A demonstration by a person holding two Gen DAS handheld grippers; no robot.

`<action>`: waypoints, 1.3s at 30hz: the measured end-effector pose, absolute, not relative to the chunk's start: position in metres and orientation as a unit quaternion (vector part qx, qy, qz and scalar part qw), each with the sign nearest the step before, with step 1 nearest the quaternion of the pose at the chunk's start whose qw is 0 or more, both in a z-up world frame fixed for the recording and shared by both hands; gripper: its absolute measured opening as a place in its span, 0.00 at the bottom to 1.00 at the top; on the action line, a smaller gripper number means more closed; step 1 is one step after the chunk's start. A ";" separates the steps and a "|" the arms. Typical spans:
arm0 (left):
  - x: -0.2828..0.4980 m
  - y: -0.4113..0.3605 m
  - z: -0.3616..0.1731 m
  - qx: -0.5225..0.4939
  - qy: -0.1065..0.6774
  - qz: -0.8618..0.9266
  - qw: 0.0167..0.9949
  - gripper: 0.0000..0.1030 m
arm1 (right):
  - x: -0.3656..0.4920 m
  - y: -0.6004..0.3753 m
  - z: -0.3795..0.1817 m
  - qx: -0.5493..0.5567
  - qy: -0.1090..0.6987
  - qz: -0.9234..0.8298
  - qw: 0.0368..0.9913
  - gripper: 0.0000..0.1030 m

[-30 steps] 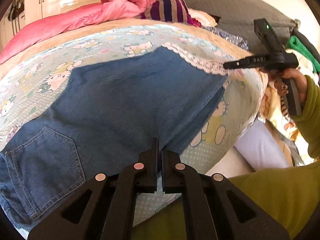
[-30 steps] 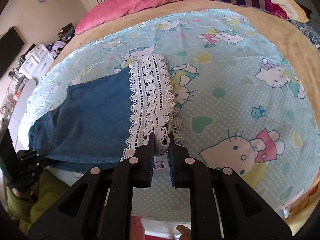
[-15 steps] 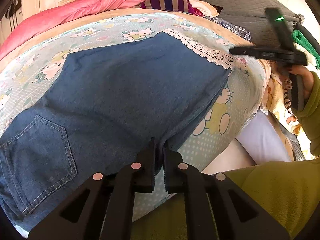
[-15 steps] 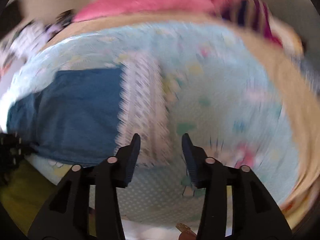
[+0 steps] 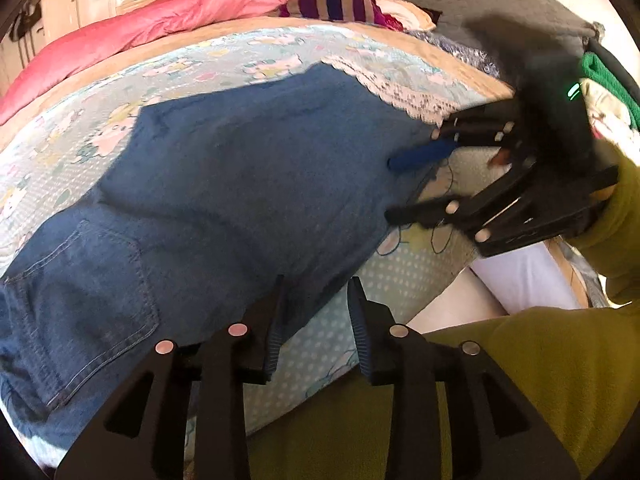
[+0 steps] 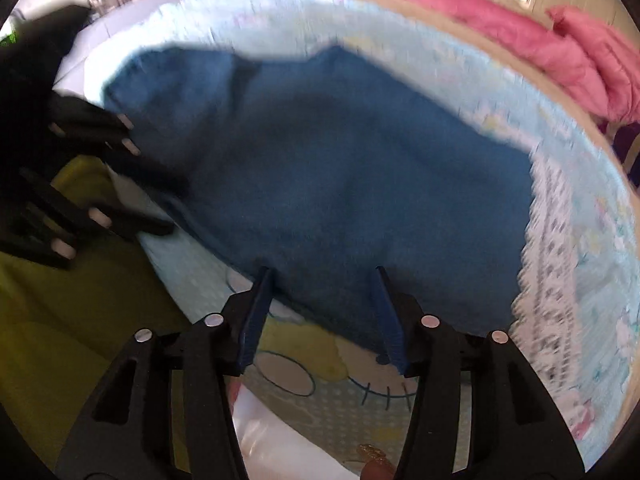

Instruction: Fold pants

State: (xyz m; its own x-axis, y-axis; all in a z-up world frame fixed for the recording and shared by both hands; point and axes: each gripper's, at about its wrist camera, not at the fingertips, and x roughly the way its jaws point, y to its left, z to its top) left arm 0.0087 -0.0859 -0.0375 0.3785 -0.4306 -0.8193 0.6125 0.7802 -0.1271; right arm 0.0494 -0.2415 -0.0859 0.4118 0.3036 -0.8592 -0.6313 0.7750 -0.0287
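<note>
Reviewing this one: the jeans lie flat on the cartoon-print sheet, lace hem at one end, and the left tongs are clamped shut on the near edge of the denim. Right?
Not quite. The left tongs are open, their jaws having just been opening, as the left wrist view shows; the edge of the jeans lies at the gap, unpinched. The rest holds: jeans flat on the sheet, lace hem at one end.

the pants (image 5: 240, 184) lie spread flat on the bedsheet (image 5: 400, 276), across the near part of the bed. their lace hem (image 5: 400, 88) lies at the far right, the back pocket (image 5: 92, 292) at the near left. a heaped quilt (image 5: 160, 20) lies along the far side of the bed, behind the pants, with a striped cloth (image 5: 340, 0) to its right.
</note>
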 end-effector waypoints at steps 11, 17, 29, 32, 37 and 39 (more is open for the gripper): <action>0.013 0.063 0.010 -0.096 0.404 -0.093 0.905 0.61 | 0.060 -0.263 -0.053 -0.119 0.439 0.281 0.845 0.53; 0.015 0.099 -0.009 -0.143 0.423 0.007 0.895 0.89 | 0.079 -0.278 -0.052 -0.096 0.440 0.260 0.854 0.61; 0.015 0.113 -0.015 -0.096 0.422 0.033 0.901 0.42 | 0.086 -0.286 -0.081 -0.081 0.491 0.225 0.838 0.70; 0.019 0.120 -0.030 -0.119 0.449 0.028 0.885 0.47 | 0.085 -0.283 -0.085 -0.087 0.489 0.225 0.838 0.72; 0.013 0.130 -0.020 -0.139 0.427 0.029 0.893 0.58 | 0.084 -0.287 -0.081 -0.083 0.486 0.232 0.838 0.73; 0.008 0.134 -0.007 -0.138 0.408 0.038 0.902 0.61 | 0.085 -0.290 -0.078 -0.073 0.483 0.238 0.839 0.73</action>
State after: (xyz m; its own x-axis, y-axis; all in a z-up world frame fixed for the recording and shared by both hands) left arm 0.0076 0.1339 -0.0069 0.6638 -0.0433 -0.7467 -0.1816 0.9591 -0.2171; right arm 0.0847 -0.2898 -0.0776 0.4201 0.3292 -0.8457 -0.4703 0.8759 0.1073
